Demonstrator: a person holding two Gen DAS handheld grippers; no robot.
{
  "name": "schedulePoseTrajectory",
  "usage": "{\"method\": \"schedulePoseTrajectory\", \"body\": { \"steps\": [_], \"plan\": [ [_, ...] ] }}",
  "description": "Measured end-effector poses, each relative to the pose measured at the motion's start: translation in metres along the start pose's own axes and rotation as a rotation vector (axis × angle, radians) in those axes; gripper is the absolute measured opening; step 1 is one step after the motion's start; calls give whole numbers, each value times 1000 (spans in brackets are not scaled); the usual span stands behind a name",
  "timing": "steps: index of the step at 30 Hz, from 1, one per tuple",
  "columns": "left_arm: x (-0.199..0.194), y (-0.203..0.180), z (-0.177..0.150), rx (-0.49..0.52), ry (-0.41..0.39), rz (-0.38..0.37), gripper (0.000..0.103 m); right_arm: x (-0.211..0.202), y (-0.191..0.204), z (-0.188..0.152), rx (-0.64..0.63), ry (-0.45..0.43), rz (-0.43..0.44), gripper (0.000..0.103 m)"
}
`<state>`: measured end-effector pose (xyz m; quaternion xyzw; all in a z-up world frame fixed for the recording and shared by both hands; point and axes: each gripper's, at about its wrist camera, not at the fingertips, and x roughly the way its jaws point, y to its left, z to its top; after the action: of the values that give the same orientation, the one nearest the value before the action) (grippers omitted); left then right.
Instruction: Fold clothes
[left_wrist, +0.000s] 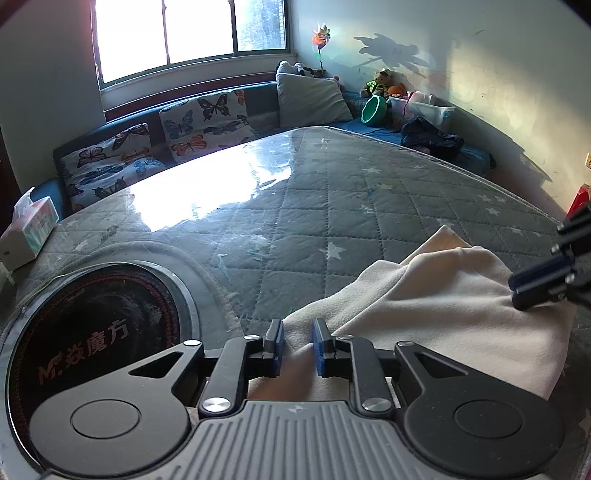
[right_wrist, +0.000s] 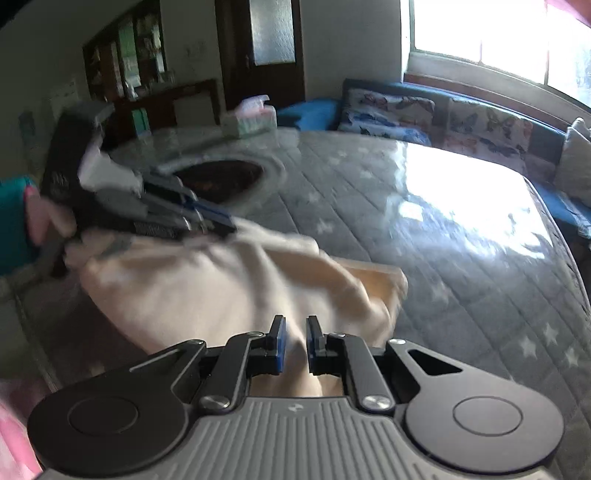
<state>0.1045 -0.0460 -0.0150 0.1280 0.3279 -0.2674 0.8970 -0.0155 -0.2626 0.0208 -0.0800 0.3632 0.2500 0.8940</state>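
Observation:
A cream cloth (left_wrist: 436, 306) lies bunched on the near right part of the quilted grey table cover (left_wrist: 314, 206). My left gripper (left_wrist: 298, 338) is shut on the cloth's near edge, fabric pinched between the blue pads. My right gripper (right_wrist: 295, 336) is shut on another part of the same cloth (right_wrist: 221, 291). The right gripper also shows at the right edge of the left wrist view (left_wrist: 543, 284), on the cloth. The left gripper shows blurred in the right wrist view (right_wrist: 192, 218), at the cloth's far end.
A round black hotplate (left_wrist: 92, 347) is set into the table at near left. A tissue box (left_wrist: 29, 236) stands at the left edge. A bench with butterfly cushions (left_wrist: 207, 122), toys and a white bin (left_wrist: 421, 107) runs behind the table.

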Motion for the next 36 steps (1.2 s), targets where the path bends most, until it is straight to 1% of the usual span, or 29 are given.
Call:
{"method": "schedulePoseTrajectory", "body": {
  "steps": [2, 6, 9, 12, 15, 17, 22, 26, 29, 36],
  "plan": [
    [0, 1, 0, -5, 1, 2, 23, -1, -5, -6, 24, 3, -14, 10],
    [-5, 2, 0, -19, -4, 2, 23, -13, -3, 0, 19, -38, -23, 10],
    [-18, 7, 2, -65, -34, 0, 23, -17, 3, 8, -3, -70, -5, 10],
    [-40, 6, -1, -99, -65, -8, 22, -14, 13, 14, -20, -73, 38, 10],
    [-63, -5, -14, -84, -86, -29, 22, -7, 27, 15, -48, -68, 90, 11],
    [-76, -13, -26, -86, -83, -40, 22, -3, 34, 14, -59, -68, 115, 11],
    [-97, -19, -59, -145, -69, -45, 22, 2, 45, 6, -61, -49, 148, 11],
    [-96, -12, -61, -172, -68, -35, 22, 5, 44, -2, -56, -32, 142, 17],
    [-93, -6, -61, -189, -68, -28, 22, 7, 42, -5, -42, -28, 142, 18],
    [-88, 8, -61, -231, -68, -11, 22, 3, 43, 4, -61, -35, 137, 18]
  ]
}}
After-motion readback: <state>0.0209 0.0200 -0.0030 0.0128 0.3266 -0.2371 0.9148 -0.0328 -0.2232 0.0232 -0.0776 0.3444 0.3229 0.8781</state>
